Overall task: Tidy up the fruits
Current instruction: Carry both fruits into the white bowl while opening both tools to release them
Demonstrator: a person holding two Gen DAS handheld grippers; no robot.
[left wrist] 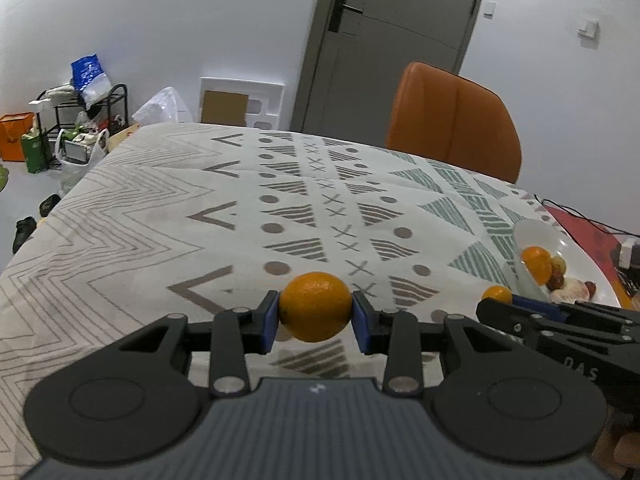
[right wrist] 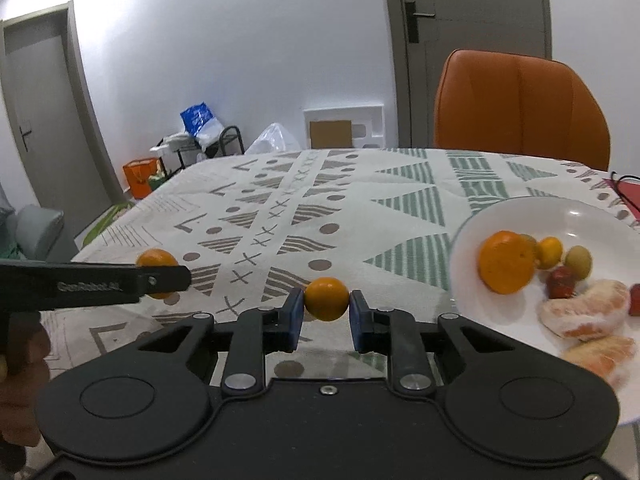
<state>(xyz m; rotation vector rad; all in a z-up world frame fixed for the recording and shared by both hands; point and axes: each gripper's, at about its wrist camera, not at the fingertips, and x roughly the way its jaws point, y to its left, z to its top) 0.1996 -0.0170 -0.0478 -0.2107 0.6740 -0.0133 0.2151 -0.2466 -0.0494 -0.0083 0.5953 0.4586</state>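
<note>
While both grippers are held above the patterned tablecloth (left wrist: 168,208), each one carries a fruit. The left gripper (left wrist: 315,312) has its blue pads pressed against both sides of a large orange (left wrist: 315,306), which is clamped between the fingertips and lifted clear of the cloth. In the right wrist view this same orange (right wrist: 157,261) shows at the far left, partly hidden behind the black finger of the left gripper.

The right gripper (right wrist: 325,307) is closed to a narrow gap on a small orange (right wrist: 326,298), with both blue pads touching the fruit. In the left wrist view the small orange (left wrist: 497,294) shows at the tip of the right gripper, just beside the plate.

The white plate (right wrist: 520,212) rests on the table to the right of the right gripper. On it lie:
- one whole orange (right wrist: 506,262) at the left side of the plate;
- a small orange fruit (right wrist: 550,252) and a yellow-green fruit (right wrist: 579,261) behind it;
- a small red fruit (right wrist: 561,282);
- peeled citrus segments (right wrist: 585,315) at the near side.

An orange chair (right wrist: 520,104) stands at the far edge of the table. A grey door (left wrist: 384,40) is in the white wall behind it. Bags and a black rack (left wrist: 68,120) stand on the floor at the far left.
</note>
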